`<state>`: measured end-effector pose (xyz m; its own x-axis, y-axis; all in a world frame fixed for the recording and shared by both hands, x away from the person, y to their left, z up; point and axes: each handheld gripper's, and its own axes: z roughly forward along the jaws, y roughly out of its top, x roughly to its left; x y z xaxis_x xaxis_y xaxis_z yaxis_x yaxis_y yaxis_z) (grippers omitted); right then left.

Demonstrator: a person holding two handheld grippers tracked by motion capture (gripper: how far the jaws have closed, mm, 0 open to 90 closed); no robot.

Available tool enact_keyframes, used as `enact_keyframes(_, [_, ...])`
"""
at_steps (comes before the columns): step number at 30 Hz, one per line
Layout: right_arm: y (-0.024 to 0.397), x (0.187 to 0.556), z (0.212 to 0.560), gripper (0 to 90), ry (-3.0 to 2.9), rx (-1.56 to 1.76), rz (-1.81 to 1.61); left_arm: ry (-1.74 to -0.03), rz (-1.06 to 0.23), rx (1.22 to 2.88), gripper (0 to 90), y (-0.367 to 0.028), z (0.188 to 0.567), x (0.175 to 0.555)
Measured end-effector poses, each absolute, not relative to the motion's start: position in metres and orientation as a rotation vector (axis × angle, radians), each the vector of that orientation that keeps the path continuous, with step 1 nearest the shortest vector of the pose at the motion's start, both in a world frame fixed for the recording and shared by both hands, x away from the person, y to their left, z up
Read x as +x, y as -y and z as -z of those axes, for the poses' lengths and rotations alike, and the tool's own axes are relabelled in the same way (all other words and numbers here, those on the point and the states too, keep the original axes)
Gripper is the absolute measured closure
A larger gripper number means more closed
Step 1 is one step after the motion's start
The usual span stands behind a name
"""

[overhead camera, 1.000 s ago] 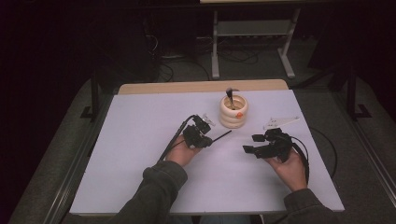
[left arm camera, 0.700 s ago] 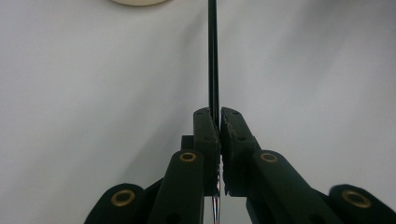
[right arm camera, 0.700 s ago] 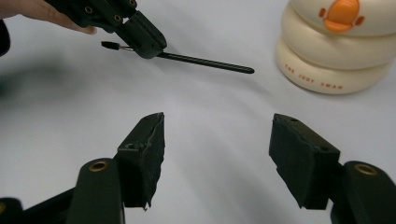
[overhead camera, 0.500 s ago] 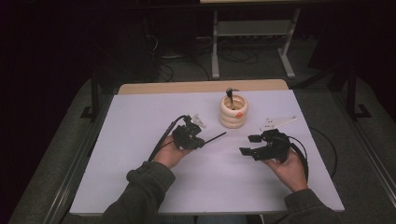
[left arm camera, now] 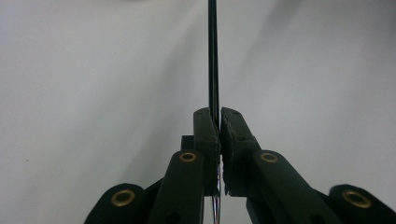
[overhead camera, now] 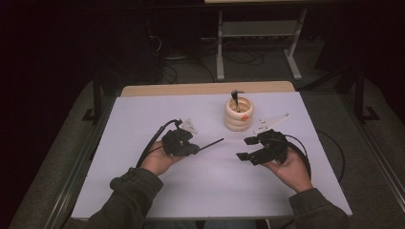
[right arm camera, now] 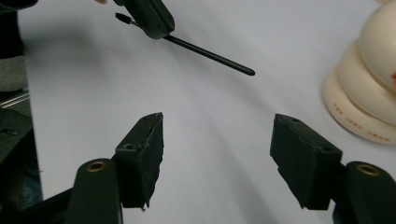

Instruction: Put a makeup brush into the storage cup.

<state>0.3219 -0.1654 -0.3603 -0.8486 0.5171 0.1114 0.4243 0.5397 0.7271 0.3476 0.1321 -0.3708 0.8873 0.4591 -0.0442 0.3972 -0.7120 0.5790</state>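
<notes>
Left gripper (overhead camera: 187, 149) clamps a thin black stick (overhead camera: 211, 143) above the table (overhead camera: 143, 109)

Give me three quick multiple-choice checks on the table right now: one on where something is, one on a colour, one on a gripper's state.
1. Where does the ribbed holder stand?
A. At the far side of the table, between the two grippers
B. At the near edge, beside the person's left sleeve
C. On the floor under the table

2. What colour is the thin stick in the left gripper?
A. White
B. Black
C. Orange

3. How does the right gripper stand?
A. Shut on the stick
B. Shut on the holder
C. Open, with nothing between its jaws

Answers:
1 A: the high view shows it beyond the hands, toward the far edge.
2 B: it shows dark and slim in the left gripper view, clamped between the jaws.
3 C: the right gripper view shows its jaws wide apart over bare table.
</notes>
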Motion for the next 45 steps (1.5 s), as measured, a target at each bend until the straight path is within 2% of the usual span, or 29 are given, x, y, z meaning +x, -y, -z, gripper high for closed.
enact_keyframes(12, [0.141,0.322,0.340,32.5,-2.759,0.651,-1.192,-0.527,-0.123,2.456,86.0,-0.138,0.362,0.331])
enact_keyframes(30, [0.109,0.323,0.342,33.3,-2.880,0.442,-1.119,-0.336,-0.117,2.492,86.0,-0.135,0.354,0.310])
enact_keyframes(38, [0.094,0.320,0.348,39.2,-2.946,0.358,-1.058,-0.198,-0.085,2.509,86.0,-0.128,0.352,0.299])
enact_keyframes(43, [0.086,0.316,0.353,49.4,-2.997,0.271,-1.020,-0.129,-0.085,2.506,86.0,-0.125,0.352,0.296])
enact_keyframes(45, [0.086,0.315,0.353,50.8,-3.005,0.266,-1.017,-0.110,-0.082,2.507,85.9,-0.125,0.351,0.294])
